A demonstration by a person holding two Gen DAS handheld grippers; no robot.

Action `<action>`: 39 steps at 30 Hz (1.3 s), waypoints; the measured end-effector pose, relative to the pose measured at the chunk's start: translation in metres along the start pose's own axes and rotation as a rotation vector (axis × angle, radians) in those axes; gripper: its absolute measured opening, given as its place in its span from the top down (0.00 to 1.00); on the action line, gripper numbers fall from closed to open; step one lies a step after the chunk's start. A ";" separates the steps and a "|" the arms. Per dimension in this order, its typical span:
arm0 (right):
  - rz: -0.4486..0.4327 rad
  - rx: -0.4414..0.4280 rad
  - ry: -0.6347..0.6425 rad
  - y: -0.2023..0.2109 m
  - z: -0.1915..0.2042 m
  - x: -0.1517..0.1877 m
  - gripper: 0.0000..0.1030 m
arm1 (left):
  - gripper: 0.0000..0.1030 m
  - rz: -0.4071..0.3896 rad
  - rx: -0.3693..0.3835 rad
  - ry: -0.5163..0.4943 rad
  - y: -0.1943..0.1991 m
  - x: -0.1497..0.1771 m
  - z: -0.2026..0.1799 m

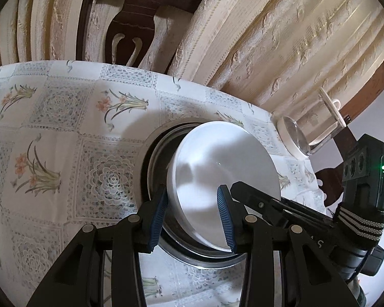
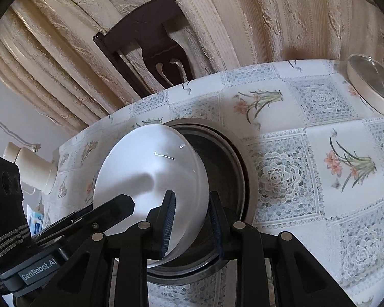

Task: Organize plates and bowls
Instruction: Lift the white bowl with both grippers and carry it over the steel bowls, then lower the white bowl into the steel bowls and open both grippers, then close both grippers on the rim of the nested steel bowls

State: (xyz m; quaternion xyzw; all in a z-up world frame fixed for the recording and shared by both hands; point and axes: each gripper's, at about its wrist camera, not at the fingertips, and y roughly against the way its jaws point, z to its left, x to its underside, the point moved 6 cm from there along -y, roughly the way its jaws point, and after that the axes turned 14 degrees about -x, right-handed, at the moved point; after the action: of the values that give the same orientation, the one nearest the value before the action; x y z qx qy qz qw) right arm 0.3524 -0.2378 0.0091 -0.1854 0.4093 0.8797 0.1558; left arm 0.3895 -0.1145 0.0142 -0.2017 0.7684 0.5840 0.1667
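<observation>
White bowl held over dark plate on the surface. Left wrist view: left gripper fingers clamp the bowl's near rim, one pad outside, one inside; gripper angled down; right gripper enters from the right. Right wrist view: right gripper fingers pinch bowl wall, pointing steeply down, plate below. Risk: bowl tilted, glossy rim, so uneven lowering could slip it or knock the plate. Glass lid well apart.
</observation>
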 end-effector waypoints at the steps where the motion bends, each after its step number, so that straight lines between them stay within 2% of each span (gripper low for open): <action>1: 0.000 0.002 0.001 -0.001 0.000 -0.001 0.72 | 0.62 0.002 -0.001 0.000 0.000 0.000 0.000; 11: -0.044 -0.024 -0.036 0.009 -0.004 -0.002 0.70 | 0.52 0.027 0.025 0.019 -0.001 0.000 -0.001; 13: -0.060 -0.026 -0.036 0.012 -0.004 -0.003 0.64 | 0.47 0.026 0.032 0.021 0.000 0.000 -0.002; 15: -0.094 -0.026 -0.032 0.019 -0.003 -0.006 0.52 | 0.36 0.005 0.045 0.024 0.005 -0.002 -0.003; 18: -0.113 -0.025 -0.019 0.025 0.000 -0.008 0.50 | 0.31 -0.030 0.037 0.018 0.012 -0.006 -0.005; 30: -0.131 0.009 -0.060 0.036 -0.019 0.000 0.47 | 0.31 -0.076 -0.030 -0.010 0.015 -0.006 0.005; 35: -0.121 0.007 -0.101 0.034 -0.032 0.006 0.46 | 0.31 -0.066 -0.038 -0.009 0.011 -0.003 0.010; 39: -0.120 -0.001 -0.112 0.035 -0.035 0.009 0.40 | 0.31 -0.052 -0.043 0.003 0.006 0.000 0.015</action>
State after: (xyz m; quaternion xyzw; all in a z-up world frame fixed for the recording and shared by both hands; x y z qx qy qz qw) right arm 0.3363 -0.2851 0.0074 -0.1601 0.3878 0.8779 0.2308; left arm 0.3864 -0.0983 0.0151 -0.2260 0.7504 0.5956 0.1766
